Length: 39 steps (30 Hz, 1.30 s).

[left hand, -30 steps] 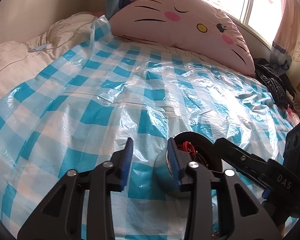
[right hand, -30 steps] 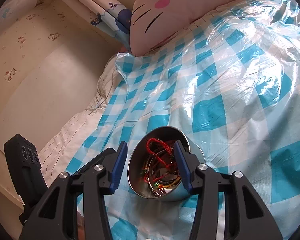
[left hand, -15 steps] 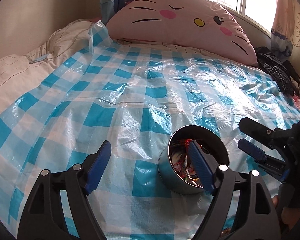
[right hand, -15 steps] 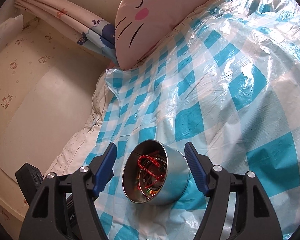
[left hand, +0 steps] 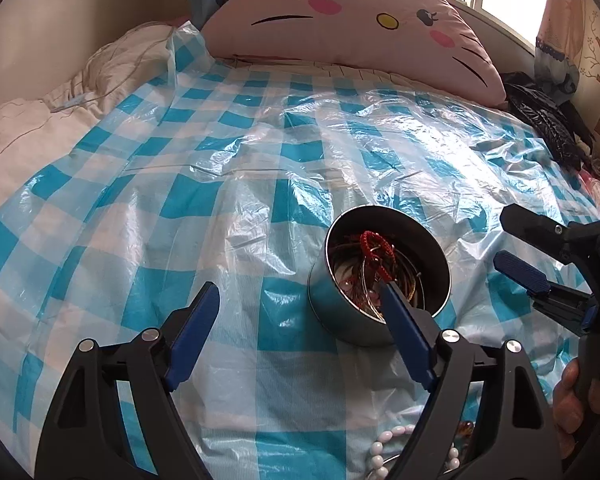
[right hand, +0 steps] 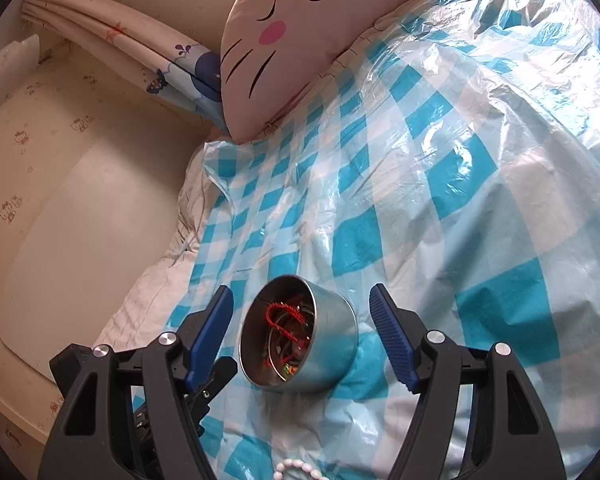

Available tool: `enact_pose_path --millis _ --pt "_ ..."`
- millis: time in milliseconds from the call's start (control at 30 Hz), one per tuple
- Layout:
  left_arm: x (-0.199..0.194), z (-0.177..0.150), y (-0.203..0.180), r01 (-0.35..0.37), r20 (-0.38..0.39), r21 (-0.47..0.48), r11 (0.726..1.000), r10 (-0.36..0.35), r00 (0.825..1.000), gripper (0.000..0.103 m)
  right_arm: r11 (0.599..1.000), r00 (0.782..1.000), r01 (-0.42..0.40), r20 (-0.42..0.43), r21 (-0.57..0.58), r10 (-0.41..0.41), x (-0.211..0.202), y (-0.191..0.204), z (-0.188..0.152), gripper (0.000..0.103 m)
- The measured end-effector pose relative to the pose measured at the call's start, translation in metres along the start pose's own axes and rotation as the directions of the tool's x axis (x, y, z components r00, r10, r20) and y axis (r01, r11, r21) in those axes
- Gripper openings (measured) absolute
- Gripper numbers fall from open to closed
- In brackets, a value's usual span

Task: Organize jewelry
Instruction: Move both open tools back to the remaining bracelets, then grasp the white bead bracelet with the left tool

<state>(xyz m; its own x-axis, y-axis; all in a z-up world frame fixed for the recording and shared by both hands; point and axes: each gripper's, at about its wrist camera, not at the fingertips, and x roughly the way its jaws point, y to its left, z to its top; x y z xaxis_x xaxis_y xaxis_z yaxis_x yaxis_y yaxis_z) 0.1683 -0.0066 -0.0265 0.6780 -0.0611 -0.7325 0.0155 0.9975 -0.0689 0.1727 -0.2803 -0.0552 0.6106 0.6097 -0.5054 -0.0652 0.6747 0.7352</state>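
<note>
Setting: we've got a bed covered with a blue-and-white checked plastic sheet [left hand: 228, 184], crinkly and shiny under the window light.

Tin: the little round metal tin [left hand: 380, 276] sits on the sheet, lid off, tipped a bit on the soft bedding. From the right wrist view [right hand: 300, 336] its mouth faces toward the left.

Jewelry: stuffed inside the tin, a tangle with a red braided cord [left hand: 376, 248] on top and thin bangles under it. We can't tell the smaller bits apart.

Left gripper [left hand: 300, 332]: jaws spread wide and just been opening, nothing pinched. Its right finger [left hand: 404, 336] crosses in front of the tin's near rim; whether it touches, we can't tell. The tin is off to its right side, not between the fingers.

Right gripper [right hand: 300, 344]: also wide apart, just been opening too. The tin sits between the two fingers with a gap on each side, so no grip. In the left view it shows at the right edge [left hand: 528, 256], clear of the tin.

Beads: a white bead string [left hand: 384, 448] lies on the sheet near the bottom edge, outside the tin.

Pillow: big pink cat-face pillow [left hand: 352, 28] at the head of the bed, well away from the tin.
</note>
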Motion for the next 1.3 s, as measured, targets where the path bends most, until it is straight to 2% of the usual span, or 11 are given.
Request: enact_pose_path --millis 100,167,367,433,533,667,733,867,1033,1200,1300 --pt "-0.013 -0.017 0.001 -0.012 -0.009 0.024 1.000 0.012 1.000 0.079 0.989 0.993 0.101 -0.050 -0.104 -0.106 -0.014 0.010 -0.017 0.068" --pt "-0.022 -0.029 0.004 -0.032 -0.016 0.041 0.999 0.032 0.999 0.079 0.963 0.979 0.176 -0.063 -0.206 -0.192 -0.022 0.021 -0.031 0.068" --pt "-0.035 -0.049 0.016 -0.044 -0.037 0.031 0.999 0.045 0.998 0.079 0.829 0.908 0.328 -0.092 -0.452 -0.409 -0.032 0.029 -0.097 0.070" --pt "-0.036 -0.051 0.014 -0.047 -0.034 0.040 0.998 0.049 0.998 0.079 0.804 0.891 0.354 -0.088 -0.479 -0.444 -0.030 0.028 -0.106 0.070" --pt "-0.034 -0.052 0.006 -0.054 -0.033 0.078 0.996 0.057 0.998 0.079 0.791 0.891 0.361 -0.068 -0.494 -0.449 -0.027 0.030 -0.106 0.070" --pt "-0.032 -0.056 -0.007 -0.071 -0.032 0.151 0.986 0.076 0.997 0.079 0.728 0.857 0.384 -0.075 -0.568 -0.511 -0.006 0.034 -0.112 0.070" --pt "-0.030 -0.058 -0.015 -0.081 -0.031 0.192 0.978 0.088 0.996 0.079 0.671 0.828 0.424 -0.039 -0.608 -0.559 0.002 0.039 -0.116 0.072" --pt "-0.025 -0.063 -0.030 -0.105 -0.031 0.273 0.956 0.118 0.992 0.079 0.596 0.765 0.546 0.060 -0.589 -0.641 -0.003 0.034 -0.108 0.077" --pt "-0.026 -0.070 -0.046 -0.109 -0.017 0.355 0.929 0.123 0.992 0.079 0.590 0.721 0.621 0.081 -0.517 -0.688 -0.014 0.017 -0.093 0.079" --pt "-0.016 -0.078 -0.054 -0.117 -0.053 0.411 0.904 0.151 0.987 0.079 0.610 0.726 0.618 0.061 -0.496 -0.685 -0.016 0.012 -0.089 0.079" --pt "-0.012 -0.072 -0.040 -0.176 -0.061 0.338 0.924 0.208 0.976 0.079 0.616 0.735 0.612 0.068 -0.496 -0.675 -0.018 0.013 -0.090 0.079"
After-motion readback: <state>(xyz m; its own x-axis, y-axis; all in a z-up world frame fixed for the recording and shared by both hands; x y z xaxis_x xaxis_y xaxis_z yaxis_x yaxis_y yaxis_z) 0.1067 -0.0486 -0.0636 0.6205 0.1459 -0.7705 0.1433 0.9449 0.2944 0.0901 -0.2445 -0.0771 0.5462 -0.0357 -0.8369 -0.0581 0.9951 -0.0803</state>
